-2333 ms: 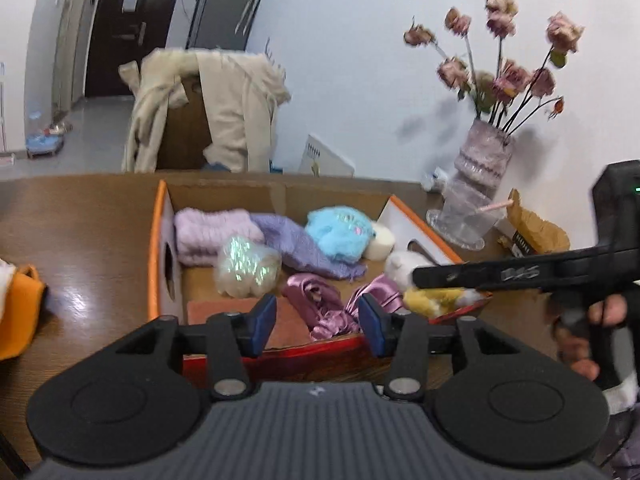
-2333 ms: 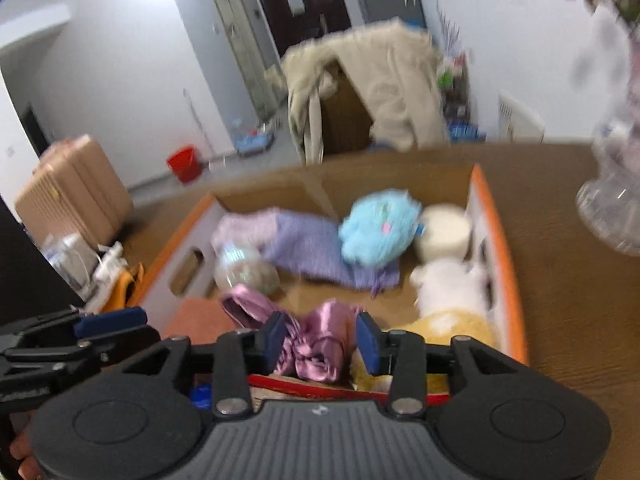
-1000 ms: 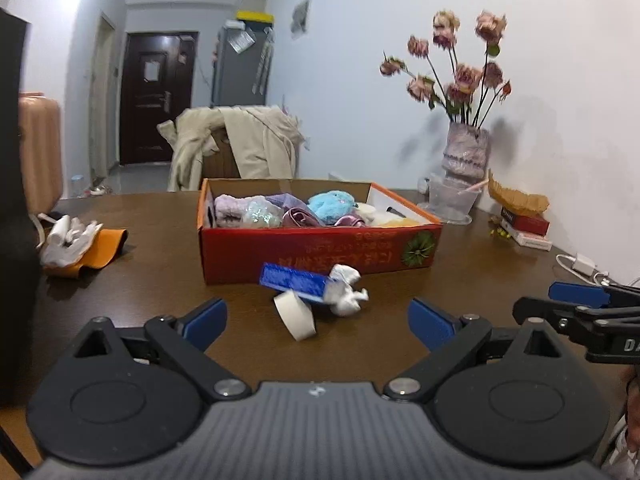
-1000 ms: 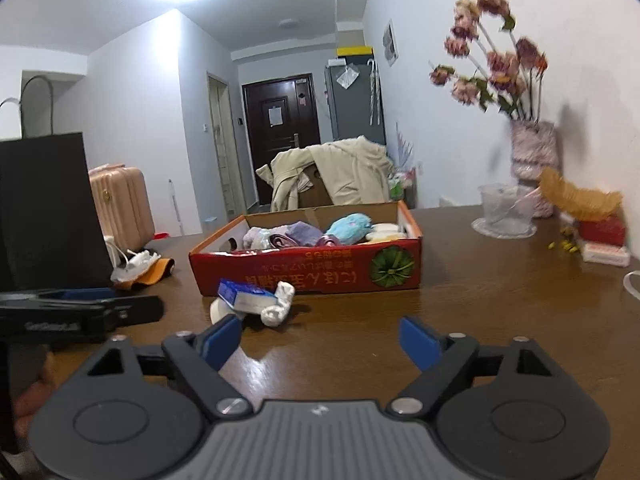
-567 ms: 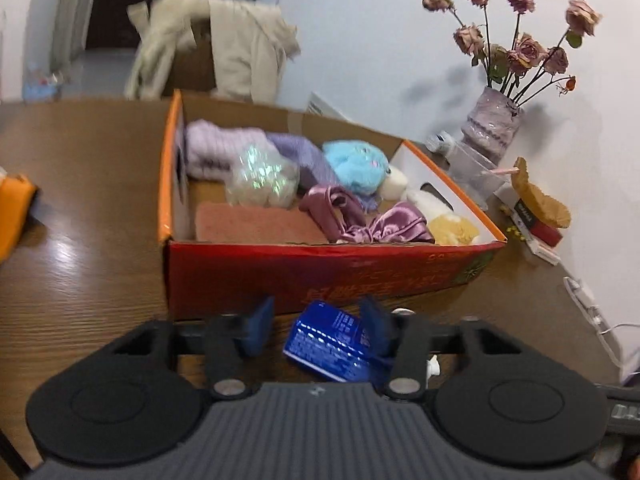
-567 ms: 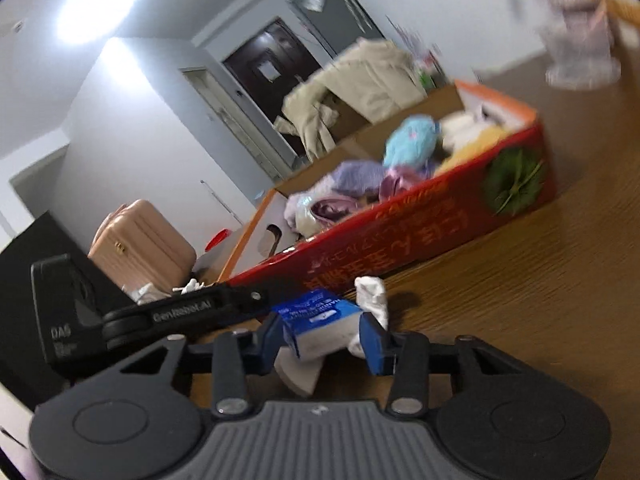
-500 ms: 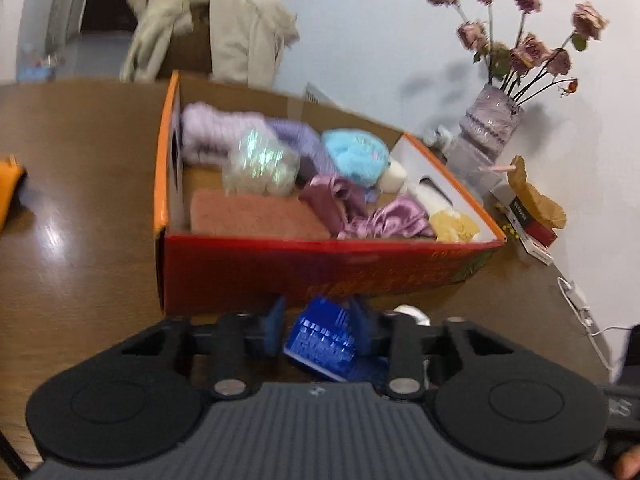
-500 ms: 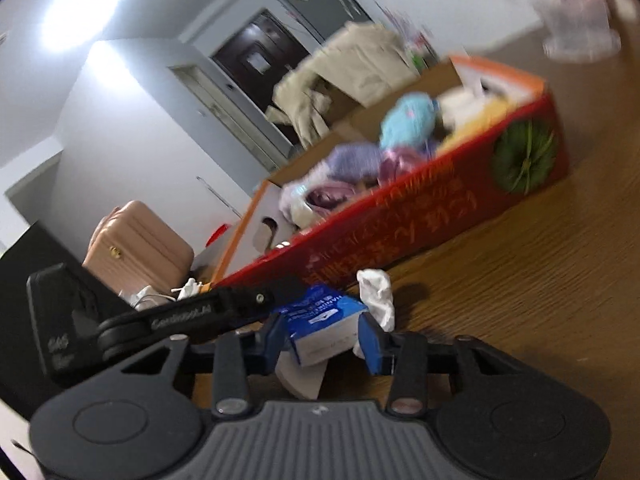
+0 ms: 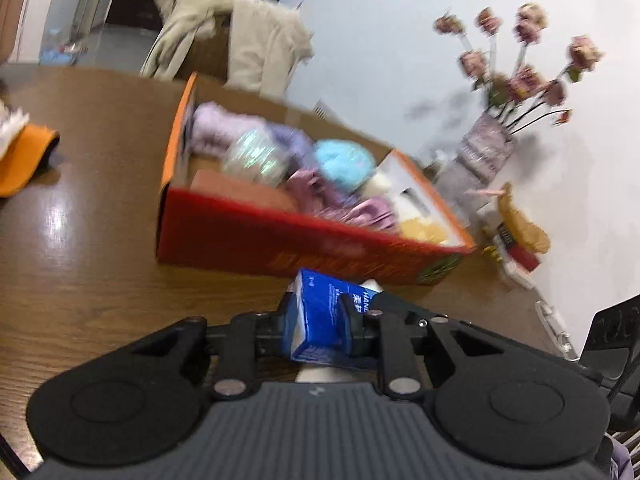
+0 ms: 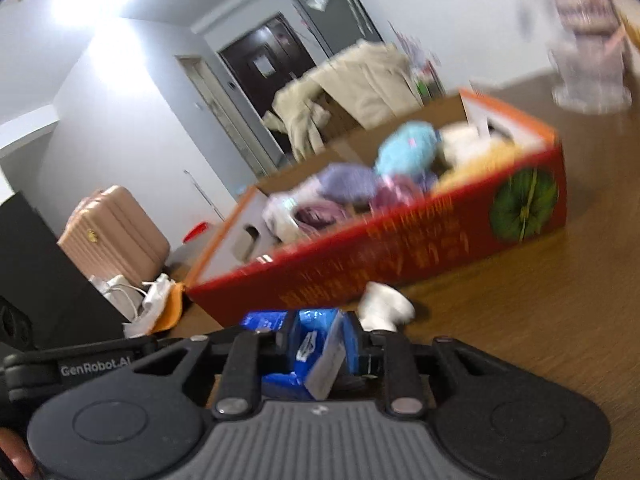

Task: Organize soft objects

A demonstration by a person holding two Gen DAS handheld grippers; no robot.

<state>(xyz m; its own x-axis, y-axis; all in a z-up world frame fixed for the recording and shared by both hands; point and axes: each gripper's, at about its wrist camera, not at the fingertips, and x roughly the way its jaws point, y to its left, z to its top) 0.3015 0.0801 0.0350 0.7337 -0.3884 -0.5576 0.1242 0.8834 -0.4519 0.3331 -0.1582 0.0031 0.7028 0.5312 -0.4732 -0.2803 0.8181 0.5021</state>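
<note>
A blue tissue pack sits on the wooden table just in front of the red cardboard box. Both grippers grip it from opposite sides. My left gripper has its jaws closing with the pack pressed between the pads. My right gripper is closing too, and the pack looks squeezed and creased in it. The box holds lilac knitwear, a light blue fluffy ball, purple satin scrunchies and yellow and white plush. A white crumpled piece lies beside the pack.
A vase of dried roses and small packets stand at the table's right by the wall. An orange cap lies at the left. A black bag and a pink suitcase are off to the left. A chair with a beige coat stands behind the box.
Both grippers came in from wide open near the table's front edge, went onto the blue pack and closed on it. Both views have rolled, so the box now looks tilted.
</note>
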